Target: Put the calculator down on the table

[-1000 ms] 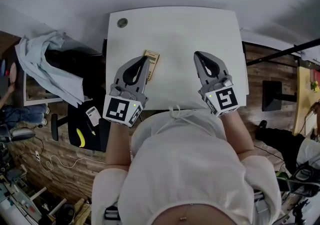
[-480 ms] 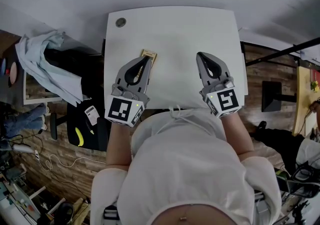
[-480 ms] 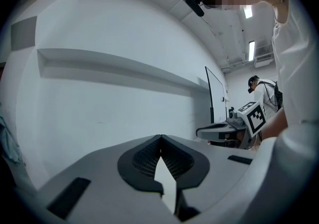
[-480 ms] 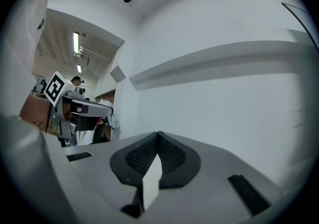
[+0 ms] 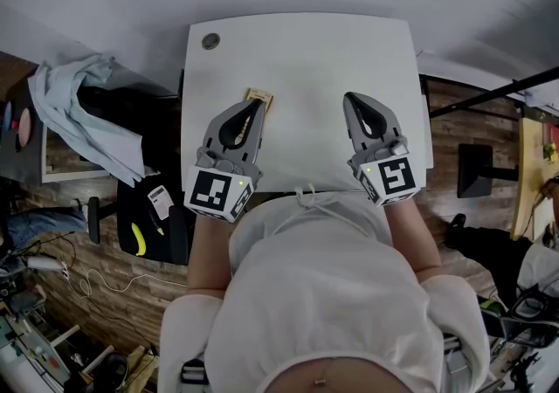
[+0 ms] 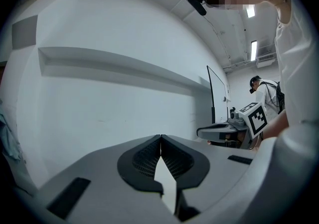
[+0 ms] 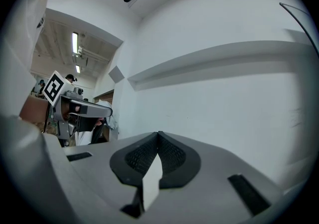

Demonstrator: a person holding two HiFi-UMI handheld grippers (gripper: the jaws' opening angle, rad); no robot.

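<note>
A tan calculator (image 5: 255, 95) lies flat on the white table (image 5: 306, 51). Only its far end shows past the tip of my left gripper (image 5: 259, 103), which hovers over it, pointing level at the far wall. In the left gripper view the left gripper (image 6: 160, 136) has its jaws shut, tips meeting, with nothing between them. My right gripper (image 5: 348, 96) is over bare table to the right, apart from the calculator. Its jaws also meet at the tips in the right gripper view (image 7: 159, 132), with nothing between them.
A round cable hole (image 5: 210, 41) sits at the table's far left corner. A pale cloth (image 5: 79, 116) hangs over furniture left of the table, above a black chair (image 5: 144, 225) with a yellow item. A grey wall stands just beyond the far edge.
Less of the calculator shows now: it has slipped from beside the left gripper's tip to almost wholly beneath it. Both grippers have stayed almost where they were.
</note>
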